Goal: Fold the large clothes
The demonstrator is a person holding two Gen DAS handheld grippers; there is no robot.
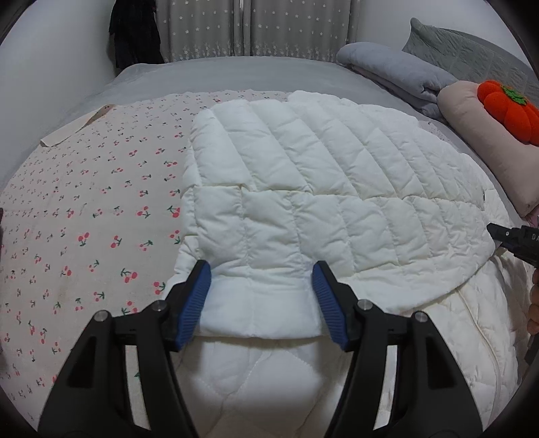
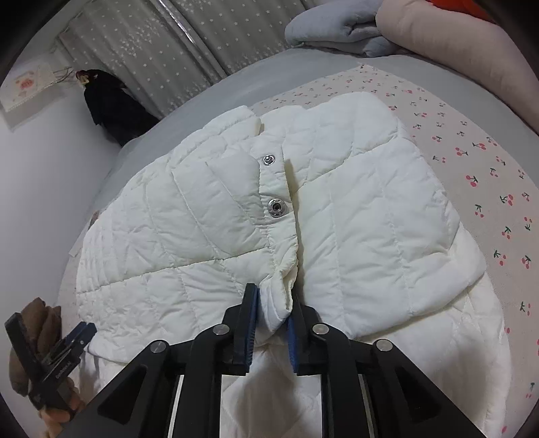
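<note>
A white quilted jacket (image 1: 337, 188) lies spread on the bed, with one sleeve folded across its body. In the left wrist view the sleeve cuff (image 1: 262, 313) lies between the blue pads of my left gripper (image 1: 262, 289), whose jaws stand wide apart on either side of it. In the right wrist view the jacket (image 2: 370, 219) shows its snap-button front edge (image 2: 276, 209). The lower end of that edge hangs between the narrowly parted jaws of my right gripper (image 2: 273, 316), with a gap visible beside it. The left gripper (image 2: 67, 340) appears at the lower left there, in a person's hand.
A cherry-print sheet (image 1: 84, 219) covers the bed around the jacket. A folded grey blanket (image 1: 397, 74), a beige pillow (image 1: 478, 141) and an orange plush (image 1: 508, 111) lie at the back right. Star-patterned curtains (image 1: 269, 27) and dark hanging clothes (image 1: 134, 33) stand behind the bed.
</note>
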